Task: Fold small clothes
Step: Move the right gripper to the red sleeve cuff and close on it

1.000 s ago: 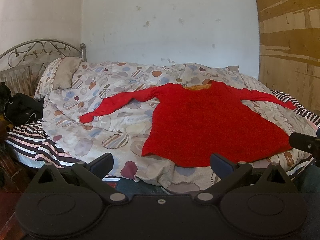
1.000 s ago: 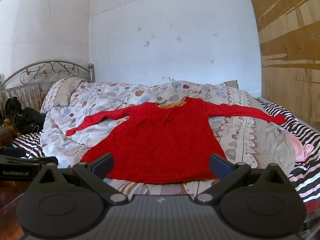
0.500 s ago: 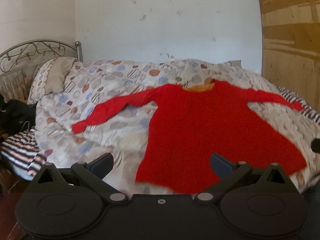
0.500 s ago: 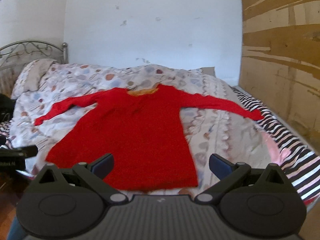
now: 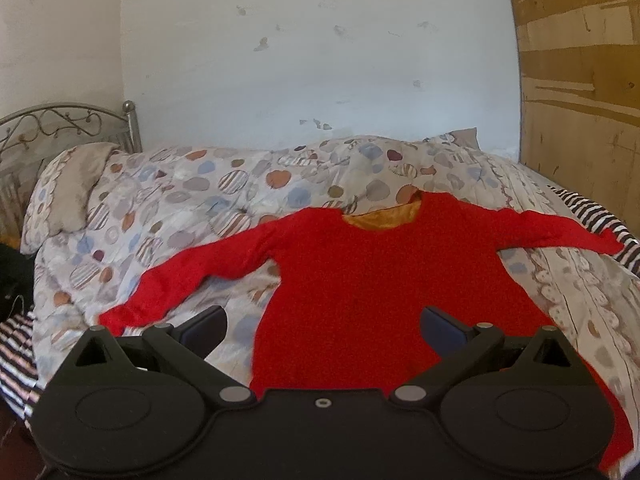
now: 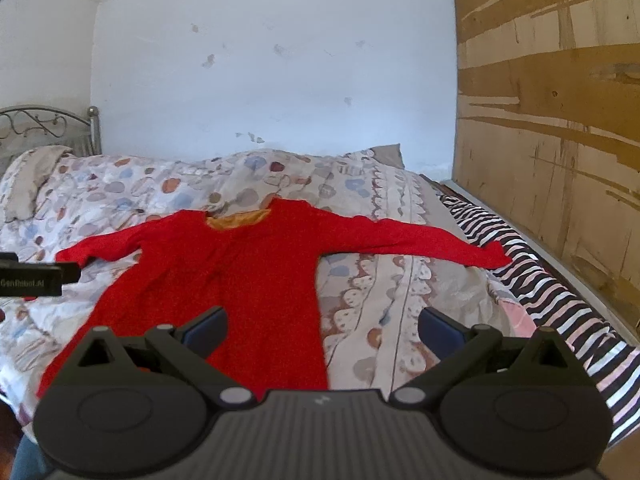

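On the bed in front of me, the red long-sleeved top (image 5: 384, 280) lies flat and face up on the patterned duvet (image 5: 224, 196), both sleeves spread wide and the neckline with its orange lining pointing toward the far wall. Through the left wrist camera I see my left gripper (image 5: 322, 326) held above the lower part of the garment: its fingers stand wide apart with nothing between them, one fingertip (image 5: 204, 326) over bare duvet just beside the left edge of the body, the other over the red cloth. The top's left sleeve (image 5: 192, 276) runs out ahead of and outside that fingertip, its cuff near the gripper's frame. I cannot tell whether either finger touches the fabric.

Through the right wrist camera my right gripper (image 6: 322, 328) is likewise spread, gripping nothing. Here the top (image 6: 224, 280) sits left of center; one fingertip (image 6: 206, 328) hangs over the red body near its hem, the other over the duvet (image 6: 380, 280) well clear of the cloth. The right sleeve (image 6: 420, 240) stretches away ahead of me, its cuff reaching the black-and-white striped sheet (image 6: 532, 284) by the wooden panel (image 6: 552, 120). Part of the left gripper shows at the left edge of this view, above the other sleeve. A pillow (image 5: 68, 188) rests by the metal headboard (image 5: 52, 128).
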Demonstrator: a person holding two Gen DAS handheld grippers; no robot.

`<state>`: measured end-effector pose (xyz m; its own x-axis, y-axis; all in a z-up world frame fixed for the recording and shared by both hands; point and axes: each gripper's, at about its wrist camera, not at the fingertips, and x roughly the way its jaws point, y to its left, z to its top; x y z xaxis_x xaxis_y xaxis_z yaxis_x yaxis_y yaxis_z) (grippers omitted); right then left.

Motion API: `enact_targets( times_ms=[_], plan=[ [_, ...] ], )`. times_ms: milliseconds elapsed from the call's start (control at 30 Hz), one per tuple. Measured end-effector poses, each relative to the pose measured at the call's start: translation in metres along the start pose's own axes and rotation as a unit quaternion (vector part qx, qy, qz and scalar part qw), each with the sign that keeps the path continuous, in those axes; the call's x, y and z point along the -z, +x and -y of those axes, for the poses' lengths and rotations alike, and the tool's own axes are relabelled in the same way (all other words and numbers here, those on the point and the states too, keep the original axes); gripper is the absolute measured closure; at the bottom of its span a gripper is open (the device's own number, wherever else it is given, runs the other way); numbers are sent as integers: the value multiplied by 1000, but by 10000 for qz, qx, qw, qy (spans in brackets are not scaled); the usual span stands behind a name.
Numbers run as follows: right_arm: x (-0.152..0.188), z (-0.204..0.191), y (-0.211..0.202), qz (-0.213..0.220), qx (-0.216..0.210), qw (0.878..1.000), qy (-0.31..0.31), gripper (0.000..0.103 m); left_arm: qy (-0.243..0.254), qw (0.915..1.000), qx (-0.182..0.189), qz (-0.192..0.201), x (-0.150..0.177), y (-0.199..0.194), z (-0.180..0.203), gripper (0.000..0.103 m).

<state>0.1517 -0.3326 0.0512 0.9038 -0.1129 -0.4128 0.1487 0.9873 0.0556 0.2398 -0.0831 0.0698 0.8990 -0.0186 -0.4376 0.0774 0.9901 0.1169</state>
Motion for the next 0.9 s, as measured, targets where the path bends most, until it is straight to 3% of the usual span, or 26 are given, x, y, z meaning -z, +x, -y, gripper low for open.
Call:
enact_targets(
  times_ms=[467, 700, 900],
  plan=[
    [-32, 39, 98, -400, 390, 9981, 254, 0, 117, 9997, 153, -177, -58, 125, 48, 1],
    [-38, 61, 139, -517, 590, 9962, 367, 0, 80, 9990, 274, -331, -56, 181, 72, 1],
    [-34, 72, 175, -635, 696, 9952, 276, 0, 73, 9991, 145, -401, -42, 222, 88, 1]
  ],
)
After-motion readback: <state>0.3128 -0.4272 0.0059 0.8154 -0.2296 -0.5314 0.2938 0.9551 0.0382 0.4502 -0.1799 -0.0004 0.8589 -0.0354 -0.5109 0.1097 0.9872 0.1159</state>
